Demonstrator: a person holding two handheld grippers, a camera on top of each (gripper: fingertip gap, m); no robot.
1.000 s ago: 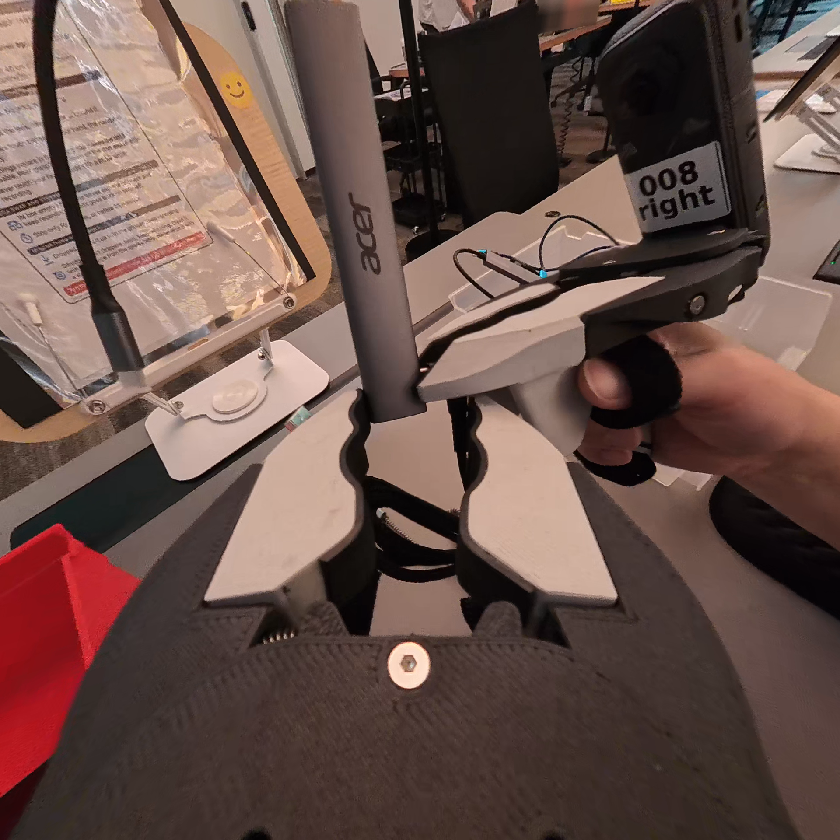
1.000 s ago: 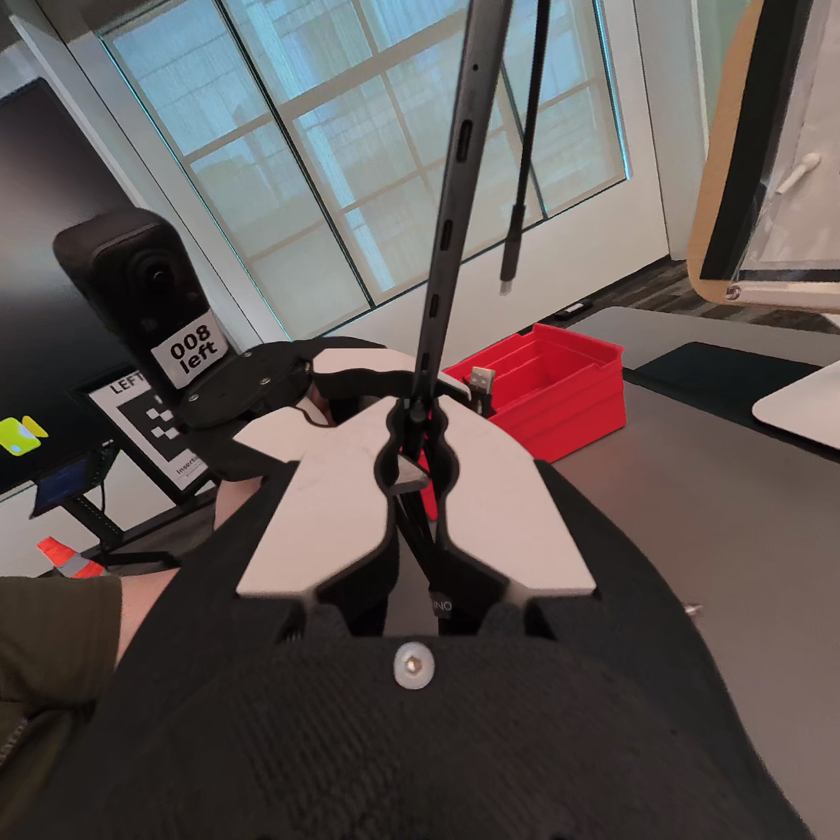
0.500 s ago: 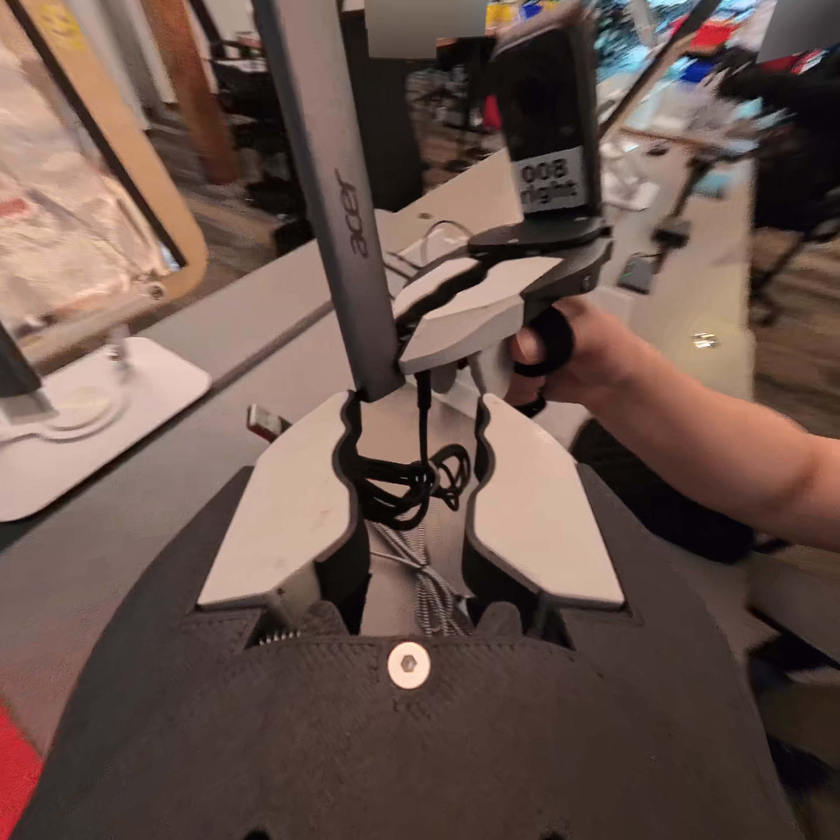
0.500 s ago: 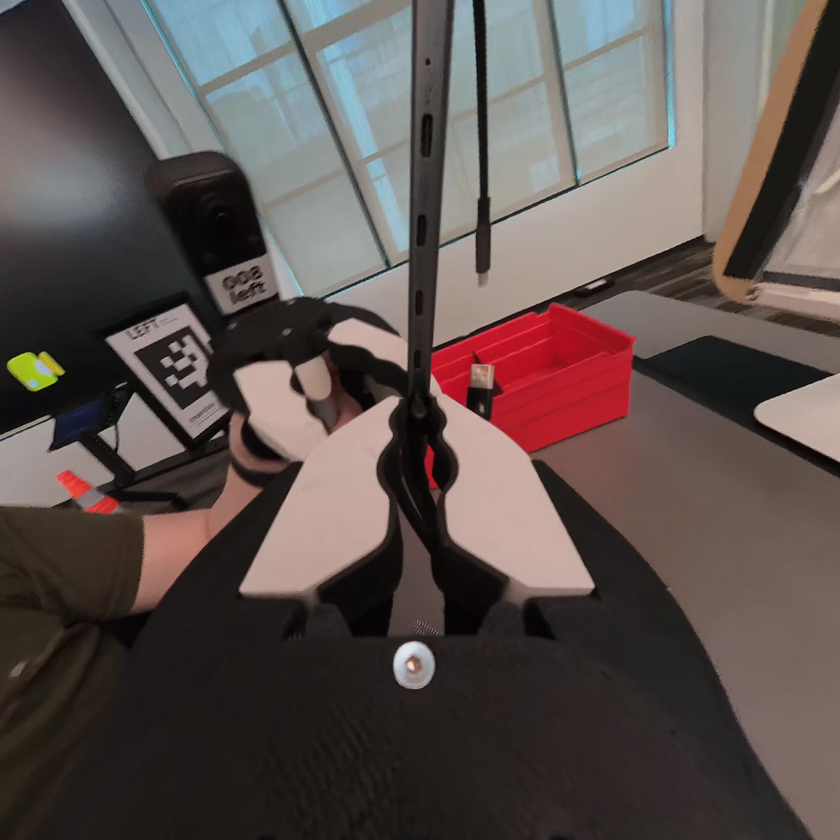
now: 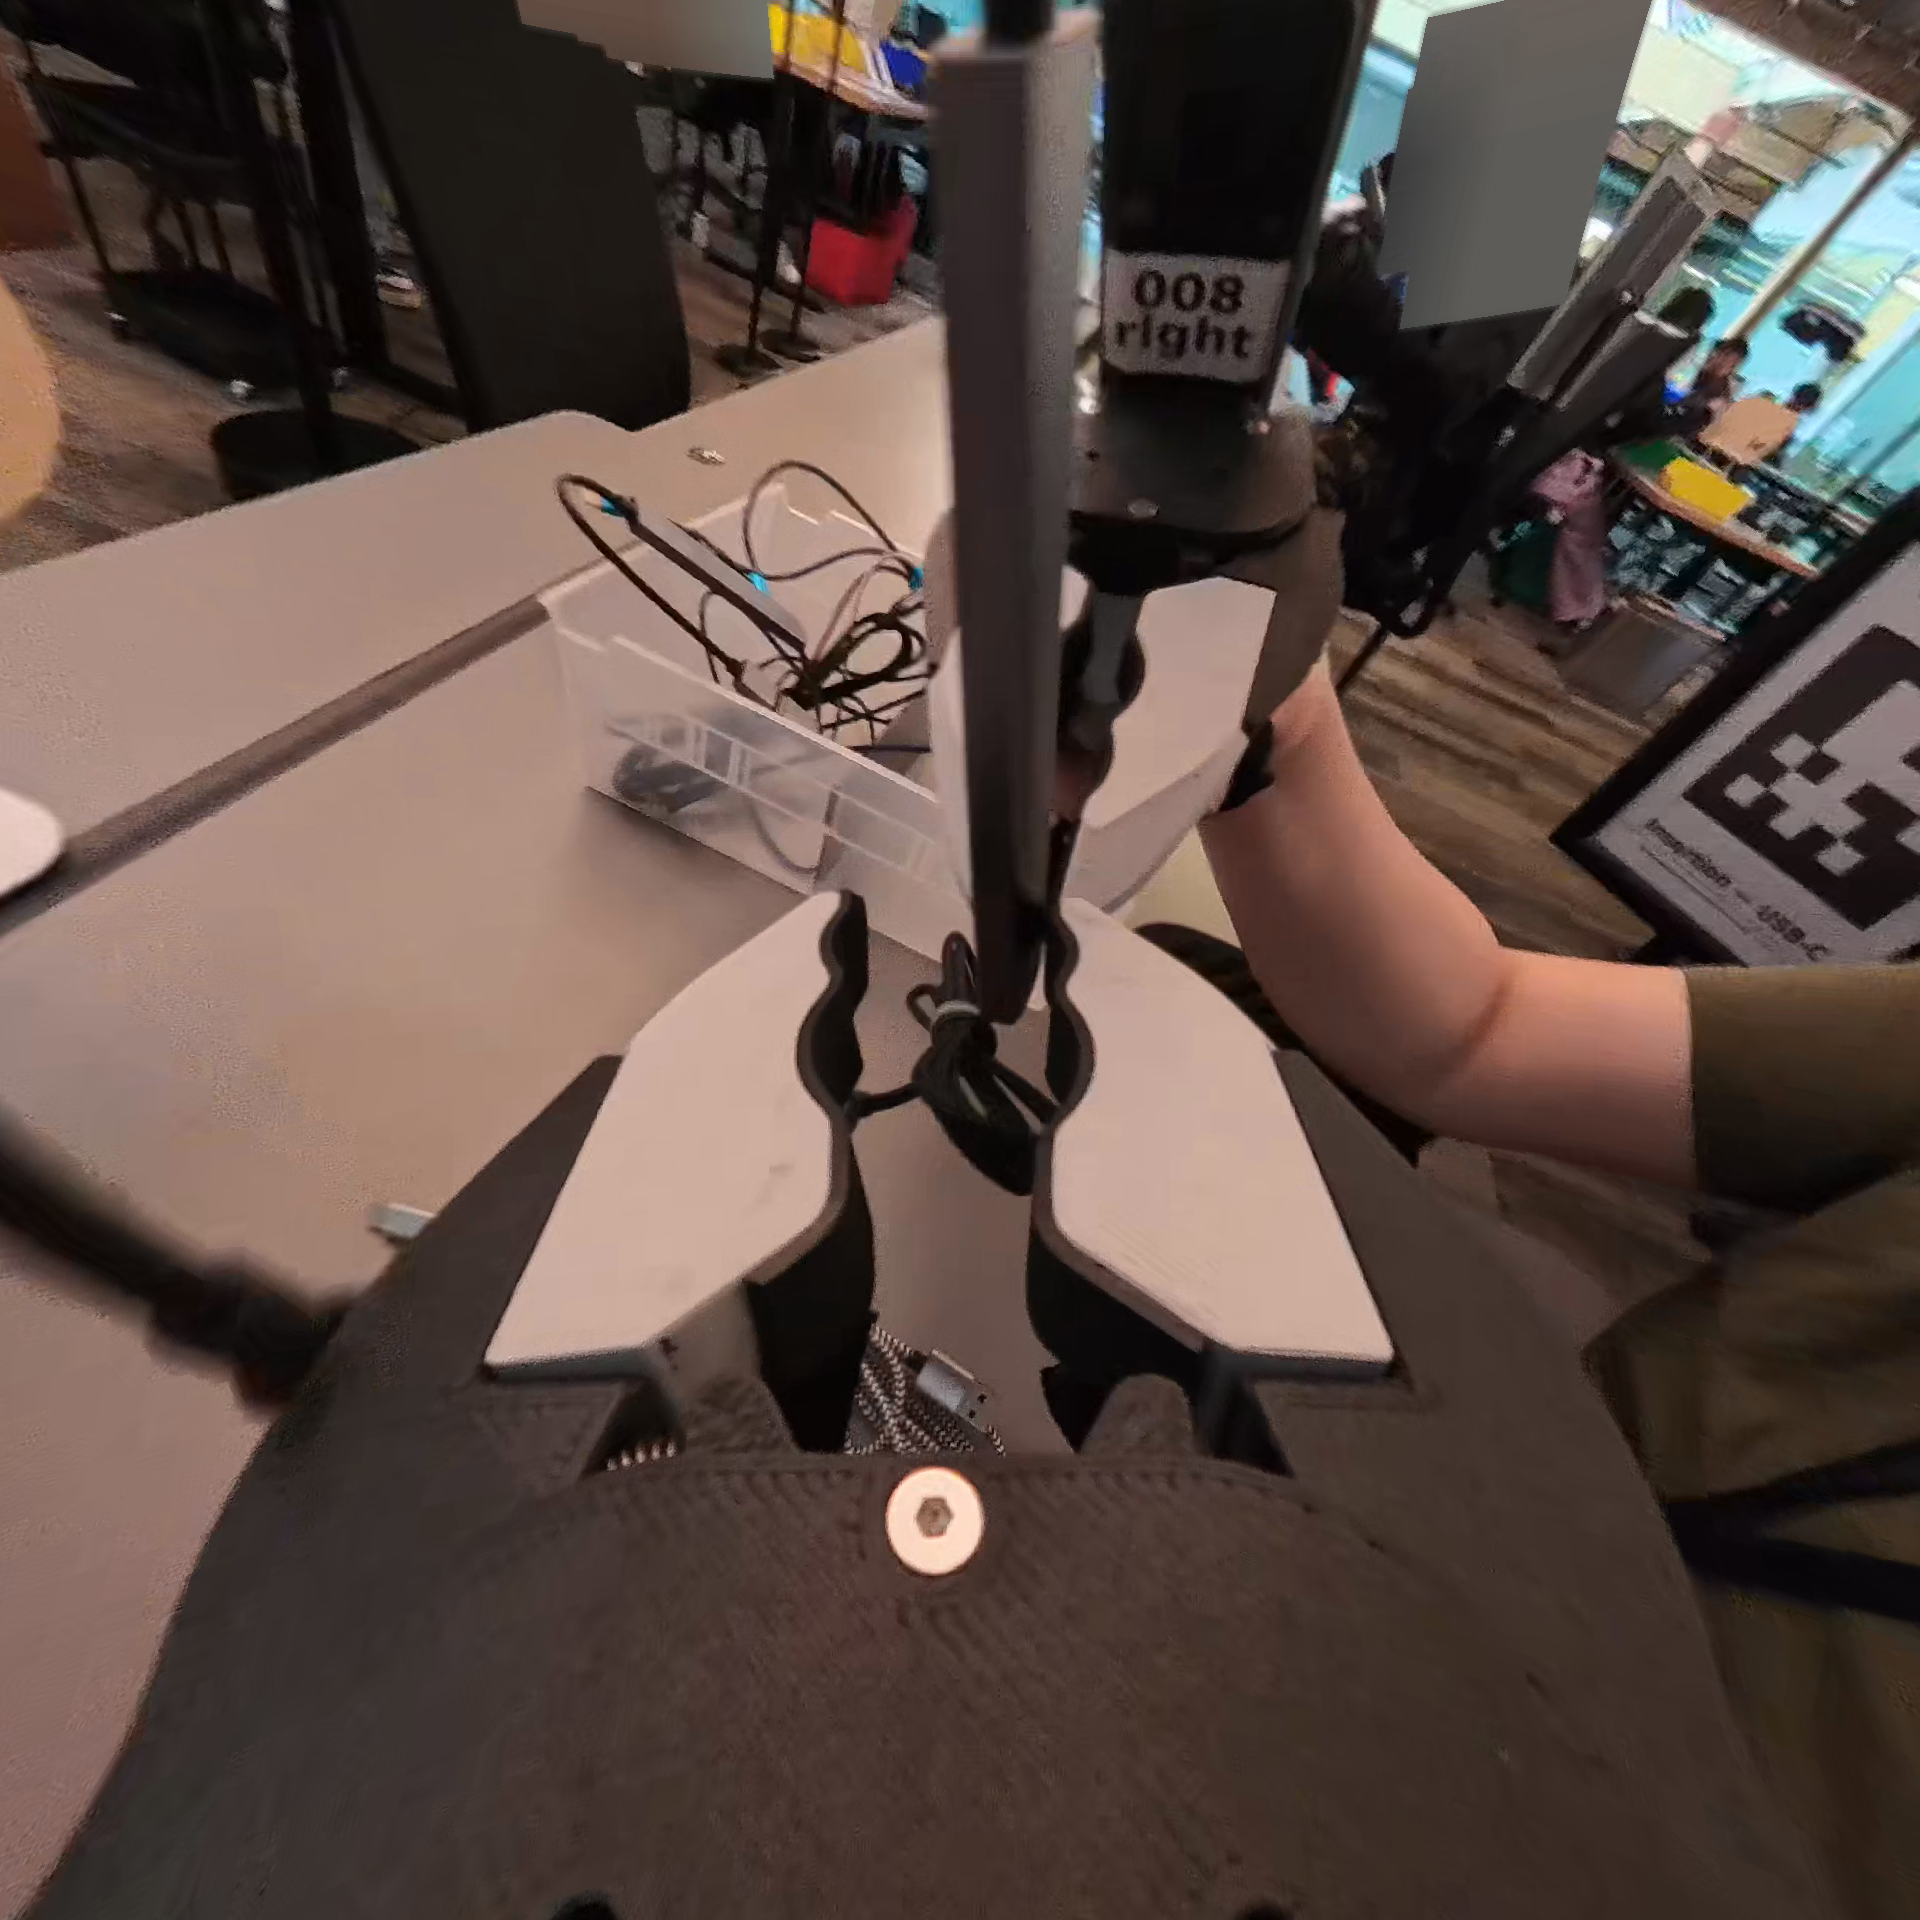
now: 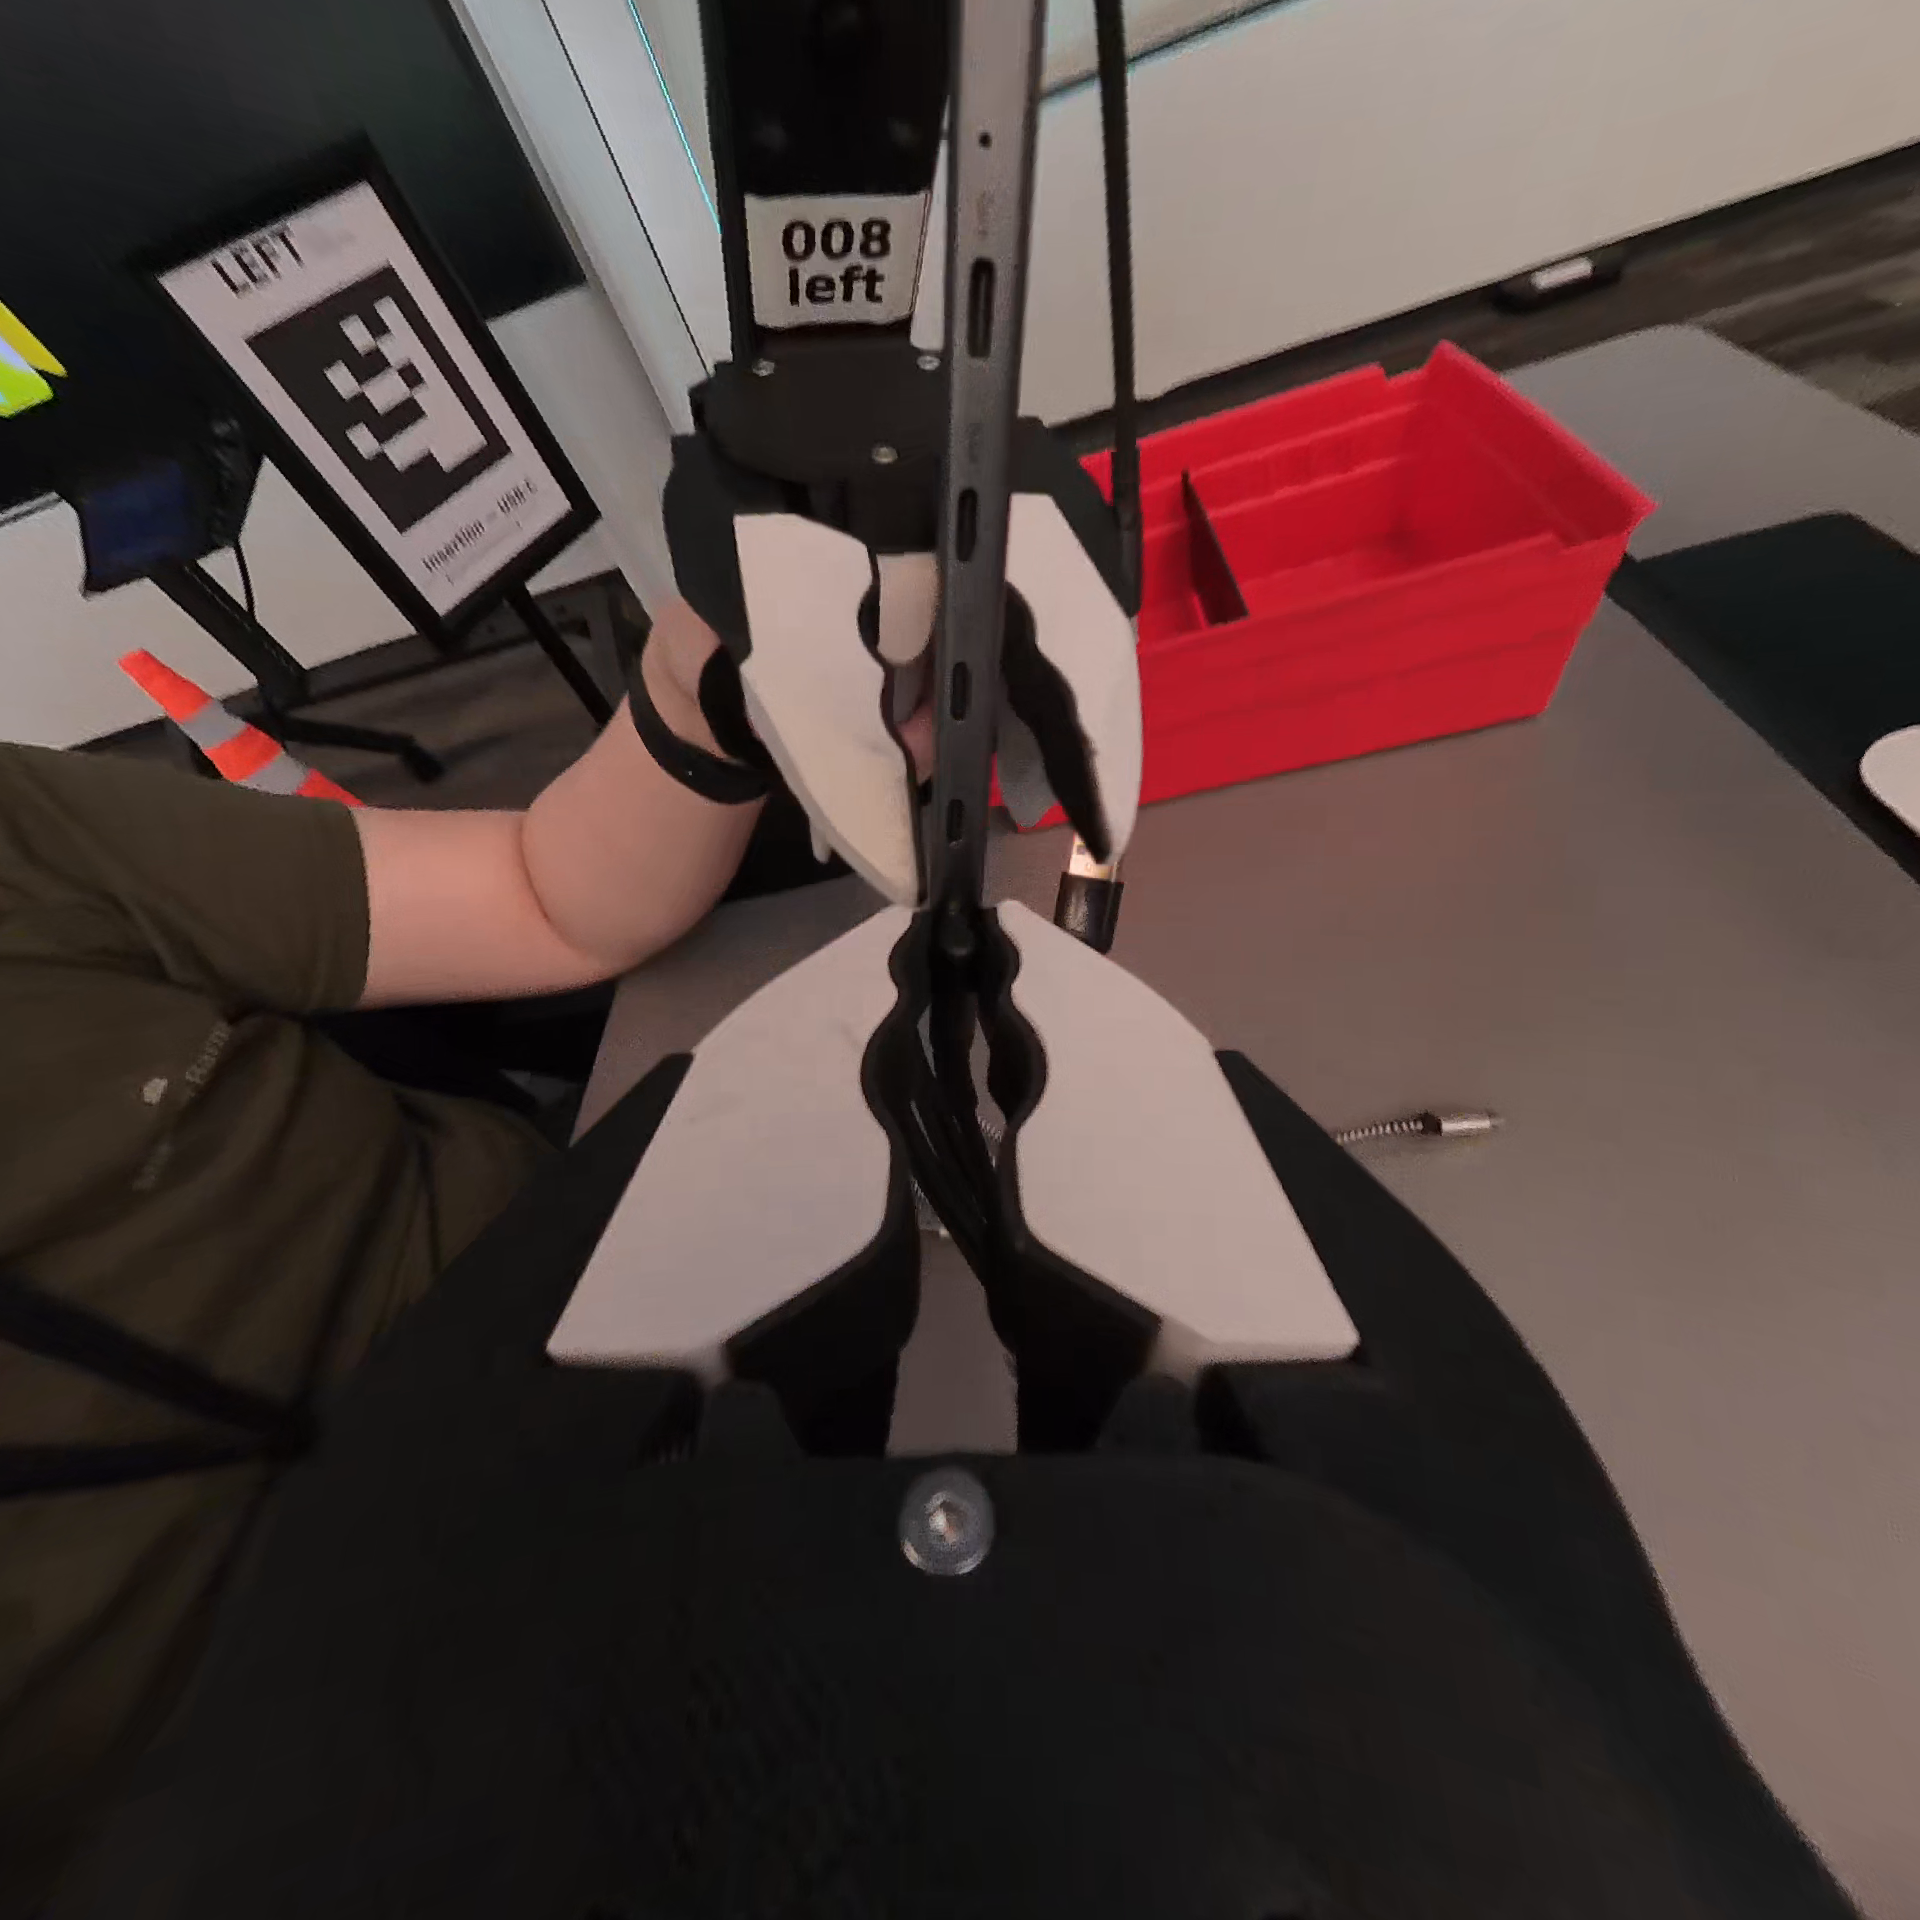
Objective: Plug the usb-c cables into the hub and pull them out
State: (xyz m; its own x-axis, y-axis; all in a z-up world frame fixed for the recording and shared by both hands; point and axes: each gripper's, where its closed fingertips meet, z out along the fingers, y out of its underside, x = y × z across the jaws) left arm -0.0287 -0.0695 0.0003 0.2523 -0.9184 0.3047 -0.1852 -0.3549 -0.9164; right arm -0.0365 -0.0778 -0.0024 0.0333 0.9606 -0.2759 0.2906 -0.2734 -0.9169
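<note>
Right gripper (image 6: 951, 914) fingers closed on hub (image 6: 977, 436) base, upright at frame centre. Left gripper (image 5: 951, 935) fingers parted, empty. Black cable (image 6: 1117, 312) dangles beside ports, seemingly unplugged; plugging likely remains.

hub (image 6: 971, 582): 1 | tongs (image 5: 951, 997): 2 | red bin (image 6: 1382, 582): 1 | clear tray (image 5: 769, 790): 1

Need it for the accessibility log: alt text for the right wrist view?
The right claw is shut on the base of an upright grey hub, and the open left claw faces it around the hub. A red bin sits behind on the grey table.
</note>
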